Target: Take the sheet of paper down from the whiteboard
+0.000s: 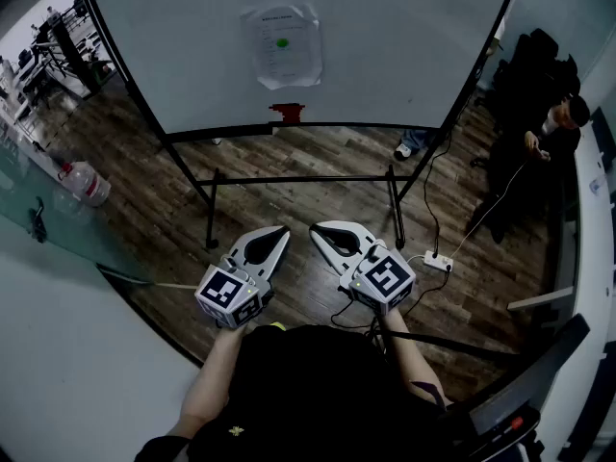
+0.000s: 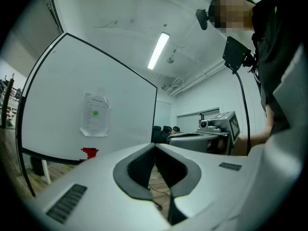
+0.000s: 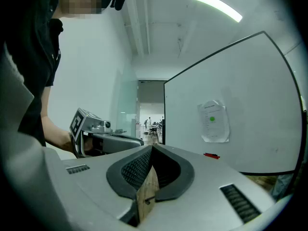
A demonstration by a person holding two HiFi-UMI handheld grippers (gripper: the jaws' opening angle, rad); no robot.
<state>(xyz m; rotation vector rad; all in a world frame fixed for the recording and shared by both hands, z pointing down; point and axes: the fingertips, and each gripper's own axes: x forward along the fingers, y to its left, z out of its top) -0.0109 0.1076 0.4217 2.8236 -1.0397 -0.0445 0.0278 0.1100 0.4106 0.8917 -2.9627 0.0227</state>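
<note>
The sheet of paper (image 1: 282,46) is still up on the whiteboard (image 1: 183,56). It hangs near the middle of the board, a bit above the bottom edge. It is taller than it is wide, so its long side runs up and down. It has a green dot on it and looks a little wrinkled. I cannot tell what keeps it stuck to the board.

Both tools are held low, close to the person's body and over the wooden floor (image 1: 289,176). They point level, toward the board. The paper is straight ahead of them and higher up, well apart from both. It sits between the lines of the two tools: the left gripper view shows it off to the left of the jaws, and the right gripper view shows it off to the right. Neither tool is clearly nearer.

The left tool (image 1: 281,230) is closed all the way, with nothing between its jaws. The right tool (image 1: 316,229) is closed too, and it holds nothing.

I think the job has not started yet. A tool will likely have to go forward and up, then open before it can pinch an edge of the paper.

A small red thing (image 1: 286,114) sits on the board's bottom ledge, just under the paper.
</note>
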